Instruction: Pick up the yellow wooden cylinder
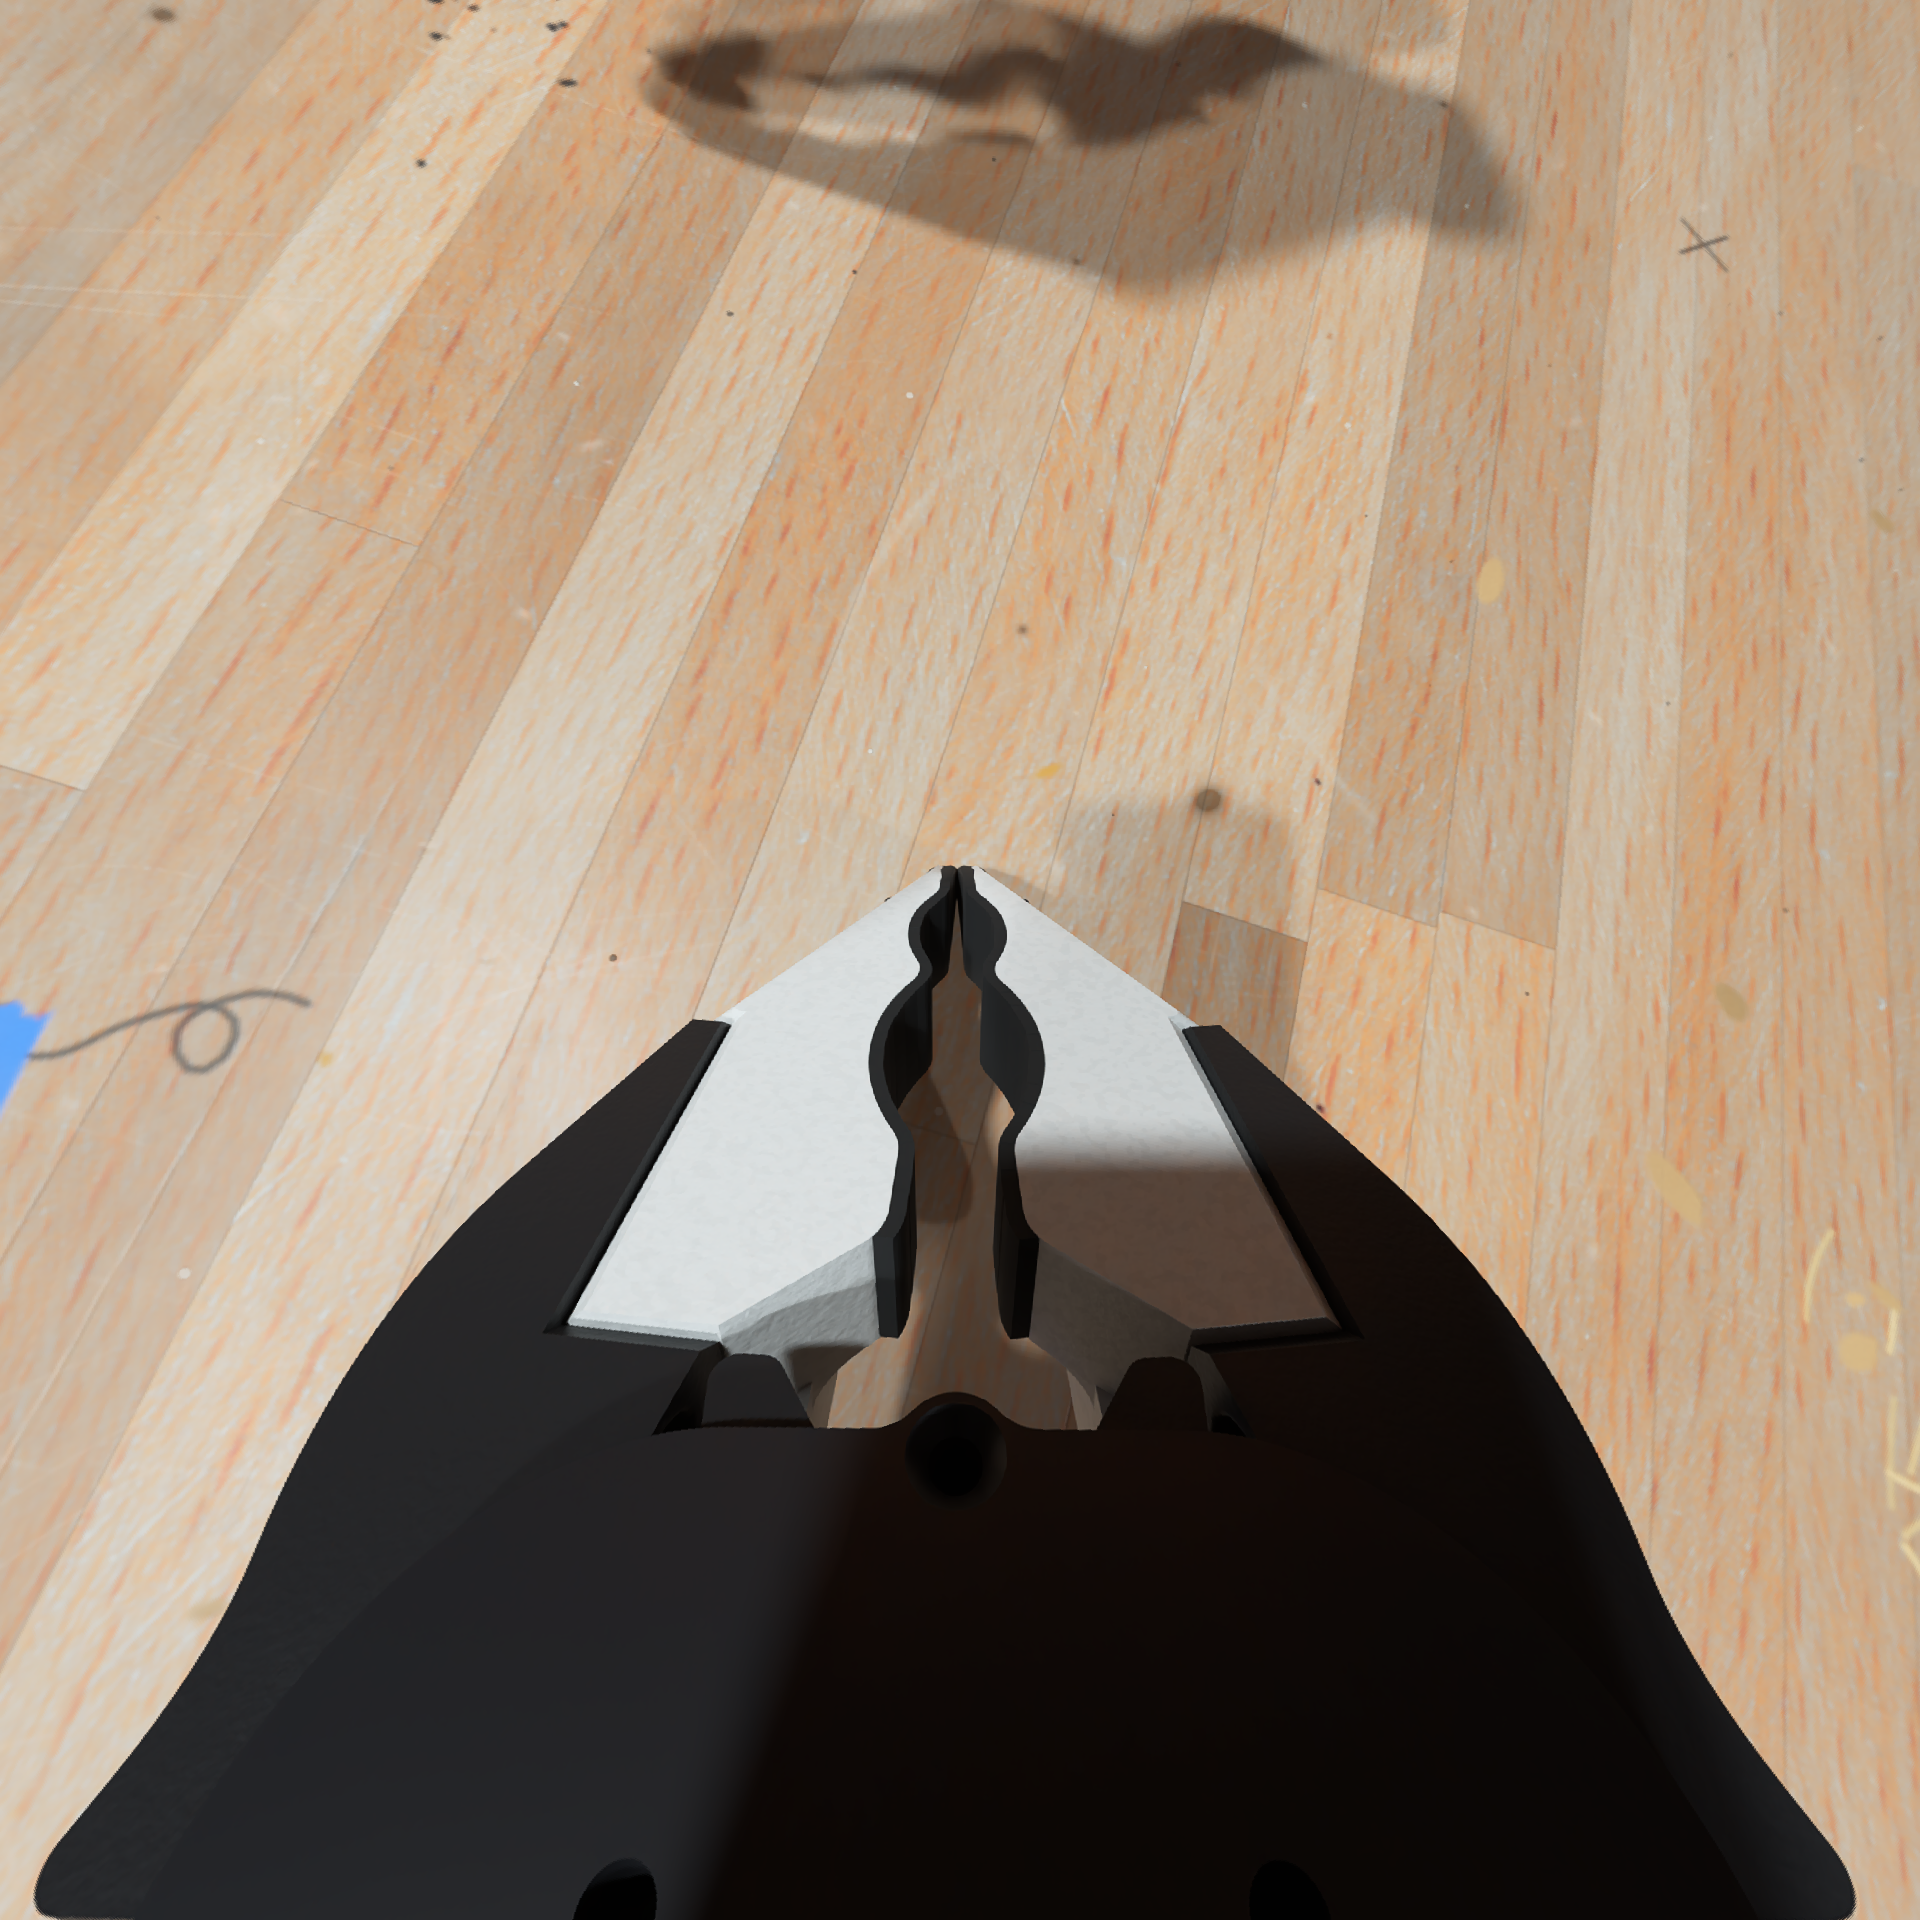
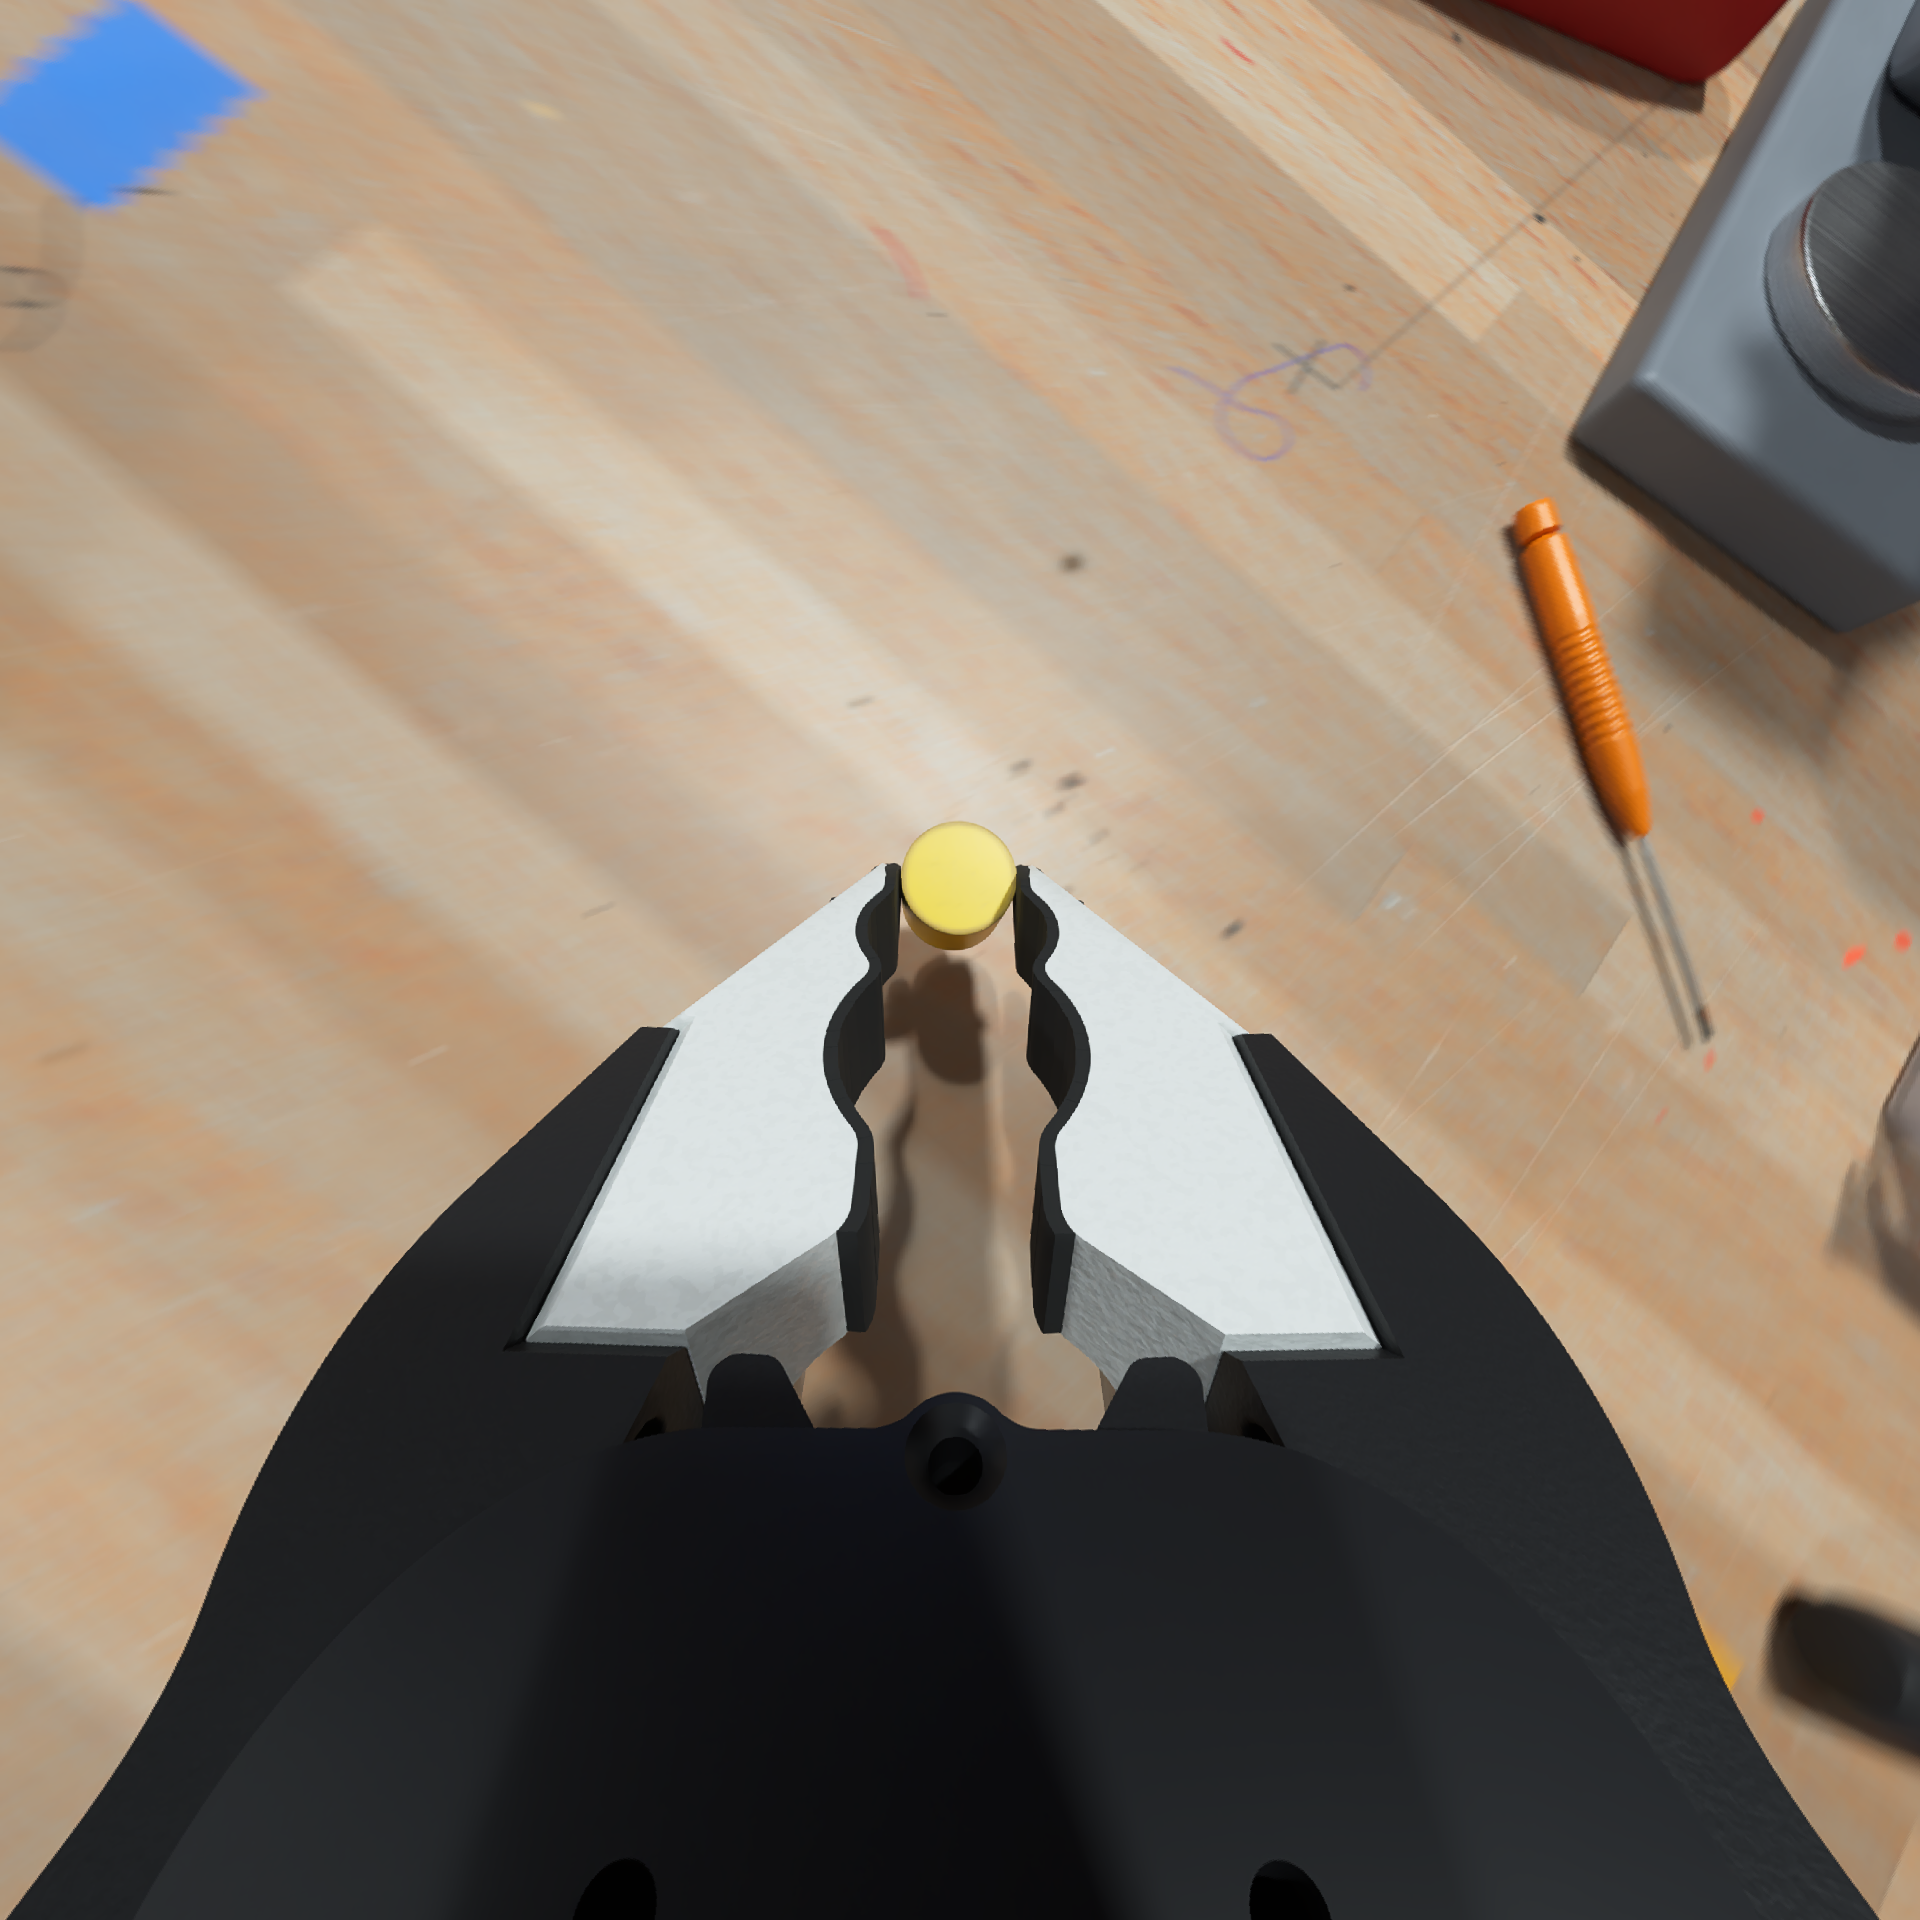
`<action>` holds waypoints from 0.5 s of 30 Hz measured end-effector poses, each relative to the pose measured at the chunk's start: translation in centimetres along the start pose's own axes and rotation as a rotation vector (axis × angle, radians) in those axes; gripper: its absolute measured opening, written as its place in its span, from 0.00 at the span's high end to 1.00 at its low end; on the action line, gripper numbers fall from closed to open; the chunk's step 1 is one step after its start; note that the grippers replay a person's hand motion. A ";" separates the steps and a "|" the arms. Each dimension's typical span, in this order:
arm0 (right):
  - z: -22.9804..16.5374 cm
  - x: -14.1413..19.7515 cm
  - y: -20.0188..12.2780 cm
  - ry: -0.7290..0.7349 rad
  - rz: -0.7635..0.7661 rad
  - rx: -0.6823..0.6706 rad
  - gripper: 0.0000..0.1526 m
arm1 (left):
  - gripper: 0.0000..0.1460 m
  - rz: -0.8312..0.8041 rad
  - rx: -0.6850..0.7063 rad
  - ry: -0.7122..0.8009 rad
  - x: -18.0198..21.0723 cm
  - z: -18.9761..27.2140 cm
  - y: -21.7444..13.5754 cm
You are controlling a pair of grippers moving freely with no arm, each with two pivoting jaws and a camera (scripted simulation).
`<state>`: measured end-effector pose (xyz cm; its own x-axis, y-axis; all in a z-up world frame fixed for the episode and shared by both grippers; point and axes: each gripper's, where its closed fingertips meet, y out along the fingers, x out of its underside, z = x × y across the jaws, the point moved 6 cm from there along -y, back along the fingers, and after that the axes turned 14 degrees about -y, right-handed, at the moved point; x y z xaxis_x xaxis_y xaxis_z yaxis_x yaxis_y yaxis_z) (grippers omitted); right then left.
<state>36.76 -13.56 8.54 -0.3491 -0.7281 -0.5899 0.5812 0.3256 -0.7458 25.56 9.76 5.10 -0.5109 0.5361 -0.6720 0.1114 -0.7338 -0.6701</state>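
Note:
The yellow wooden cylinder (image 2: 957, 881) shows end-on in the right wrist view, clamped between the tips of my right gripper (image 2: 957, 894). Its shadow lies on the wooden table below, apart from it, so it is held above the surface. My left gripper (image 1: 956, 878) is shut with its fingertips touching and nothing between them; it hovers over bare wooden planks. The cylinder does not show in the left wrist view.
An orange-handled screwdriver (image 2: 1584, 675) lies to the right. A grey block with a metal knob (image 2: 1787, 312) stands at the upper right, a red object (image 2: 1642, 31) behind it. A blue patch (image 2: 114, 104) lies at the upper left. A dark blurred object (image 2: 1839, 1673) is at the lower right.

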 end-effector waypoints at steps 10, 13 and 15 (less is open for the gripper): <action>-19.9 0.8 -8.5 0.321 0.207 -0.298 0.86 | 0.99 0.030 -0.072 0.030 0.5 -1.2 -1.7; -22.7 0.9 -7.7 0.391 0.254 -0.408 0.86 | 0.97 0.045 -0.039 0.025 0.6 -0.4 -2.2; -23.9 0.6 -7.0 0.487 0.327 -0.492 0.86 | 0.93 0.053 0.025 0.005 0.9 0.7 -2.7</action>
<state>14.91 -1.90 6.00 -0.5668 -0.2373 -0.7890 0.3559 0.7931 -0.4942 24.18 11.93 6.51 -0.5009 0.4981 -0.7078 0.1173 -0.7712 -0.6257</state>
